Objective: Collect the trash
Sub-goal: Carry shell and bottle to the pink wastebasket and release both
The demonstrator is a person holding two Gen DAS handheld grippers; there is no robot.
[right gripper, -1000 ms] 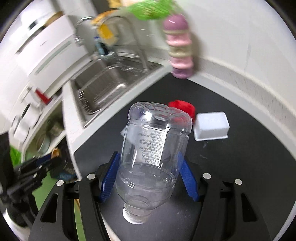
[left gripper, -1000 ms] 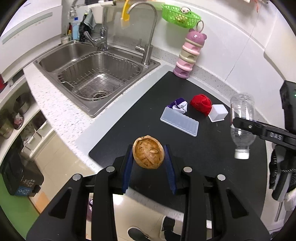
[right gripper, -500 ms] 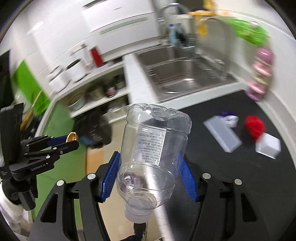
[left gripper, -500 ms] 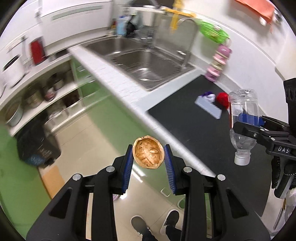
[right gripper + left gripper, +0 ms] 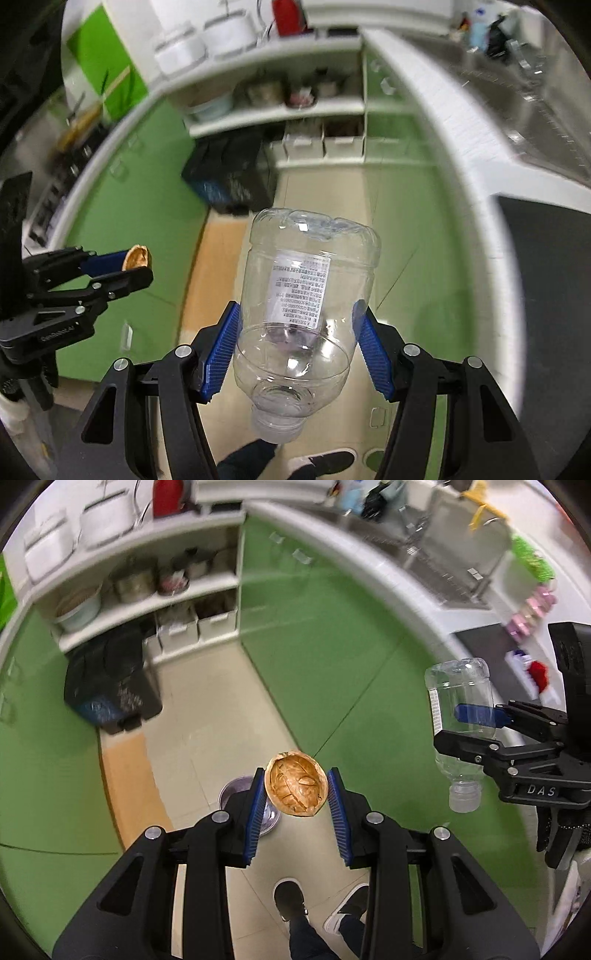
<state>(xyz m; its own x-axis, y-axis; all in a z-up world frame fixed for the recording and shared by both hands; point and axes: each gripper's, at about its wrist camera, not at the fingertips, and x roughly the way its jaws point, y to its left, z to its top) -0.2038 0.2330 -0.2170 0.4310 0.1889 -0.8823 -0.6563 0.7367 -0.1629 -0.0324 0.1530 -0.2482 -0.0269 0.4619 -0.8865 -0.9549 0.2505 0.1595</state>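
Observation:
My left gripper [image 5: 296, 794] is shut on a brown walnut shell half [image 5: 296, 788] and holds it in the air over the kitchen floor. It also shows in the right wrist view [image 5: 137, 258]. My right gripper [image 5: 299, 332] is shut on a clear empty plastic bottle [image 5: 306, 295], neck down; the bottle also shows in the left wrist view [image 5: 460, 716]. A black trash bin [image 5: 110, 679] stands on the floor by the shelves, ahead and left of both grippers, and shows in the right wrist view [image 5: 232, 177] too.
Green cabinet fronts [image 5: 332, 646] run along the right under the white counter [image 5: 461, 110]. A black mat [image 5: 546, 277] lies on the counter. White shelves [image 5: 147, 590] hold pots. A small round container [image 5: 236, 801] sits on the floor below the left gripper. The person's shoes [image 5: 291, 897] are below.
Both grippers have swung left, away from the counter and black mat, and now face the floor and the black bin. Each still holds its object.

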